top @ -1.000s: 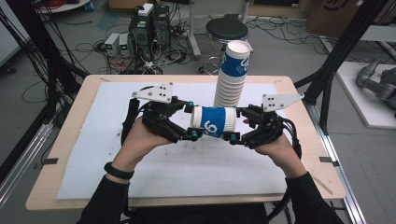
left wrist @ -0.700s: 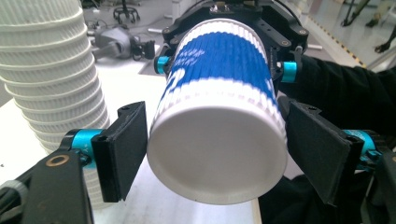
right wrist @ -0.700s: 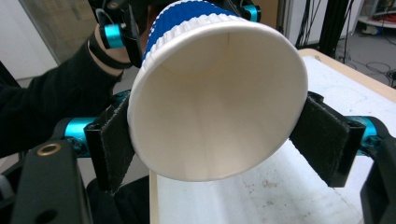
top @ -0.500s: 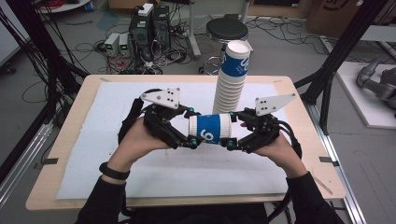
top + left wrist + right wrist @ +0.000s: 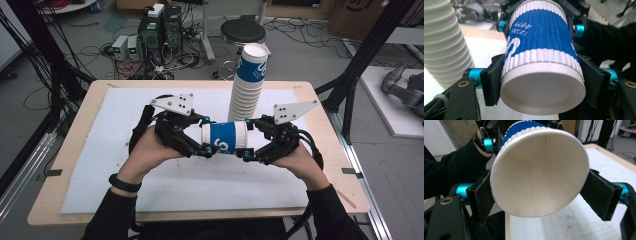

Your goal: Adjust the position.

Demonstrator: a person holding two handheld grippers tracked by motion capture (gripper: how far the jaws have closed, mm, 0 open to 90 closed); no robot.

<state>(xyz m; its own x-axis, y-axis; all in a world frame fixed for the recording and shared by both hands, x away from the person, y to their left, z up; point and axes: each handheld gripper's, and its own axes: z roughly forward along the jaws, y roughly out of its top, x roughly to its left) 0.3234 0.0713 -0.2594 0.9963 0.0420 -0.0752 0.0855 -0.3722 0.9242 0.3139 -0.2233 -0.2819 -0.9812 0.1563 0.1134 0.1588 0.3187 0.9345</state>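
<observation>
Lying on its side in the air above the white foam mat (image 5: 150,190), the blue-and-white ribbed paper cup (image 5: 226,138) has its long axis running from nine o'clock to three o'clock across the high view, closed base toward nine and open mouth toward three. The left gripper (image 5: 206,136) pinches the cup near its base, a black pad pressed against each side of the white lower band; the right gripper (image 5: 248,140) clamps the rim end from the opposite side, its pads flat against the outer wall. Just beyond the cup, toward twelve o'clock, stands the tall stack of white ribbed paper cups (image 5: 246,95), topped by another blue-banded one, apart from the held cup. The left gripper view looks onto the cup's round white bottom (image 5: 542,92) and the printed blue band, with the stack's ribbed wall (image 5: 446,47) at nine o'clock. The right gripper view instead looks straight into the plain white interior (image 5: 539,170), with the opposite sleeve (image 5: 451,170) at ten o'clock.
</observation>
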